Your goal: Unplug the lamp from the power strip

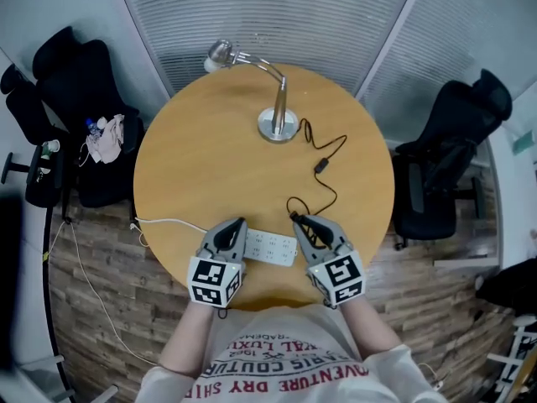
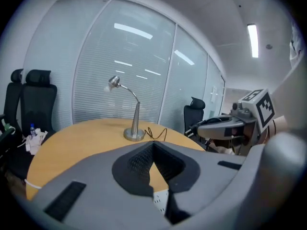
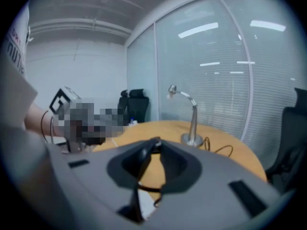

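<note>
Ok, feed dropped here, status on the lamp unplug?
Left tool shut at the power strip. Right tool shut on the lamp cord at its plug end; seated or out, can't tell. Nothing in the way.

A round wooden table (image 1: 201,162) — cluttered black chair (image 1: 80,91) at left, second black chair (image 1: 449,145) at right.

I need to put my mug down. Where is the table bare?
Bare: the left half, between lamp base and white cable, and right of the black cord. Crowded: near edge, with power strip, left hand-held gripper, right hand-held gripper.
</note>
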A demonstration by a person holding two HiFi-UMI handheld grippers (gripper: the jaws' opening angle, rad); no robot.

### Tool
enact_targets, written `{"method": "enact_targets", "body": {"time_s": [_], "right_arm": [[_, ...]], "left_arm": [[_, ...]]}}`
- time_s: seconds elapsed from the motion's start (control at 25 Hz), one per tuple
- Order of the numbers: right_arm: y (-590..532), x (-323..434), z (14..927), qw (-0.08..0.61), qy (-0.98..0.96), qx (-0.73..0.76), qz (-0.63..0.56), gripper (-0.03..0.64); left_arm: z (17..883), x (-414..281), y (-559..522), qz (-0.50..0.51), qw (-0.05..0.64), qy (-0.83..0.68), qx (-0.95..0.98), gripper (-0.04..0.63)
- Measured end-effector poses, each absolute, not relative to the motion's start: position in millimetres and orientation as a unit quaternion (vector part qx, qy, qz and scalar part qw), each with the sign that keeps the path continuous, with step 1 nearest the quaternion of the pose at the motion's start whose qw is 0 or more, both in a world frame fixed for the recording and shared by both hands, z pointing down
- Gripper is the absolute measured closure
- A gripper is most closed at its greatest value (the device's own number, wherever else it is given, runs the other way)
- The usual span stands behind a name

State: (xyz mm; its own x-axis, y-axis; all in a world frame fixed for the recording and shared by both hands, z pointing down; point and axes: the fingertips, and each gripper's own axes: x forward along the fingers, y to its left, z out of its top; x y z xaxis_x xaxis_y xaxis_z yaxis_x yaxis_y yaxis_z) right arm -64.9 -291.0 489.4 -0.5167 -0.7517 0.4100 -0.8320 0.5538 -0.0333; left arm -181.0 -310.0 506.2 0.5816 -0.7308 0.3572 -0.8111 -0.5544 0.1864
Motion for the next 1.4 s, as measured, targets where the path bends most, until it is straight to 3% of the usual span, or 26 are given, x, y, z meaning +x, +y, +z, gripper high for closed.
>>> {"method": "enact_targets", "body": {"time_s": [0.2, 0.44, 0.68, 1.4], "right_arm": [[-294, -62, 443, 0.097, -0.869, 0.480, 0.069, 0.541], [-290, -55, 413, 0.033, -0.867, 0.495, 0.042, 0.541], [-285, -49, 417, 0.021, -0.862, 0.504, 0.057, 0.543], [-282, -52, 422, 0.033, -0.855, 0.513, 0.062, 0.543]], "left_arm": [[448, -201, -316, 0.074, 0.085, -0.472, 0.874, 0.572], [406, -205, -299, 0.014, 0.062, -0.465, 0.883, 0.572], [399, -203, -290, 0.017, 0.032, -0.464, 0.885, 0.572], [405, -204, -287, 0.028, 0.055, -0.451, 0.890, 0.572]]}}
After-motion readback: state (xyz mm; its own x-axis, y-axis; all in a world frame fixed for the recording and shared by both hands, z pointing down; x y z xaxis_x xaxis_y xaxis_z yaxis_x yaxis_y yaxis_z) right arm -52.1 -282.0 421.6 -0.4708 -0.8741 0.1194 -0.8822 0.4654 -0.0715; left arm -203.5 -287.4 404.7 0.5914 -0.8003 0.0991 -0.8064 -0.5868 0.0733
